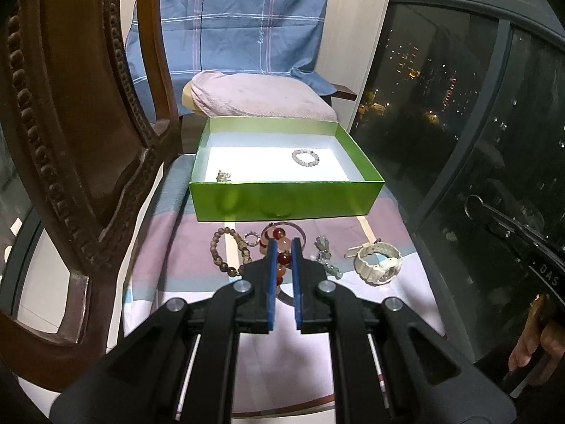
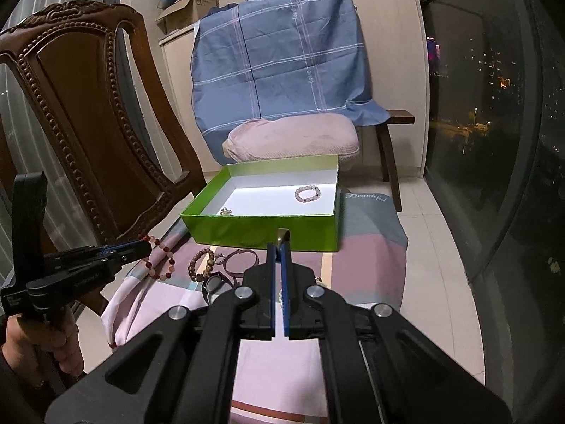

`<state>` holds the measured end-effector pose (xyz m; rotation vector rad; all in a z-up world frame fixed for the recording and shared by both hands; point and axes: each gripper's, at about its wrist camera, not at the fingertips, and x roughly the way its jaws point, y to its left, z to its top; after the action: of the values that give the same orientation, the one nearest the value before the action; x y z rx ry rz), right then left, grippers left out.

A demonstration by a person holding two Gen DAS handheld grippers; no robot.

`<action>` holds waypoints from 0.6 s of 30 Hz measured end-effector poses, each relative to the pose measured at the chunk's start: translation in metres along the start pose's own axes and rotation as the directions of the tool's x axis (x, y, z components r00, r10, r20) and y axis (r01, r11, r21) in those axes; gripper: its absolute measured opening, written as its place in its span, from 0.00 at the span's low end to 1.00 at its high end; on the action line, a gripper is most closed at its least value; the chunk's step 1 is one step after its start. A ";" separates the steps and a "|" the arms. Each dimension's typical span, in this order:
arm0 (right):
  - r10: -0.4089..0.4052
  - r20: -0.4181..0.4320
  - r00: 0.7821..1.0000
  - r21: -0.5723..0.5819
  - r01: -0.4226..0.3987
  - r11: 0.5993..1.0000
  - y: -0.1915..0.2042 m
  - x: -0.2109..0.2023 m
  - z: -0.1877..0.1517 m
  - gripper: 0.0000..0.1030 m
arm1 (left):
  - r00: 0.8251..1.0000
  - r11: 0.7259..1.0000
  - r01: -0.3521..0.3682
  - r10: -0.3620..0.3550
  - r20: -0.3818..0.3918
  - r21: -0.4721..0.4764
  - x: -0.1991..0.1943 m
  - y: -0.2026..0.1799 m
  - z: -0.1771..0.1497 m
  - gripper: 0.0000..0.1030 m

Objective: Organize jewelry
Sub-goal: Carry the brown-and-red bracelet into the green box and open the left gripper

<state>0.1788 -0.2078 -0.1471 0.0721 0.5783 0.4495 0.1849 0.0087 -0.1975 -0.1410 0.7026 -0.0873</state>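
A green box (image 1: 286,205) stands on the striped cloth and holds a pale bead bracelet (image 1: 305,158) and a small charm (image 1: 223,175). My left gripper (image 1: 283,242) is shut on a red and orange bead bracelet (image 1: 282,258). In the right wrist view this left gripper (image 2: 144,247) sits at the left with the red bracelet (image 2: 160,259) hanging from it. My right gripper (image 2: 279,247) is shut on a small brass-coloured piece (image 2: 283,235), in front of the green box (image 2: 261,231). A brown bead bracelet (image 1: 226,252), a pendant charm (image 1: 323,247) and a white watch (image 1: 379,261) lie on the cloth.
A carved wooden chair (image 2: 88,113) stands close on the left. A pink cushion (image 2: 293,134) and a blue checked sheet (image 2: 282,60) sit behind the box. A dark window (image 2: 494,141) runs along the right. A black watch (image 2: 215,286) and a thin bangle (image 2: 240,263) lie on the cloth.
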 end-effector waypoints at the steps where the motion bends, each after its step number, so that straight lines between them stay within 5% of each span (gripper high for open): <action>1: -0.001 0.001 1.000 0.000 0.001 1.000 0.000 0.000 0.000 0.03 | 1.000 1.000 0.000 0.000 -0.003 0.003 0.001 -0.001 -0.001 0.08; 18: 0.015 -0.017 1.000 -0.008 -0.015 1.000 0.005 0.008 0.001 0.03 | 1.000 1.000 -0.008 0.008 -0.014 0.006 0.000 0.001 -0.001 0.08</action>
<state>0.1837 -0.1994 -0.1494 0.0647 0.5926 0.4677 0.1839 0.0099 -0.1982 -0.1322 0.7172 -0.0830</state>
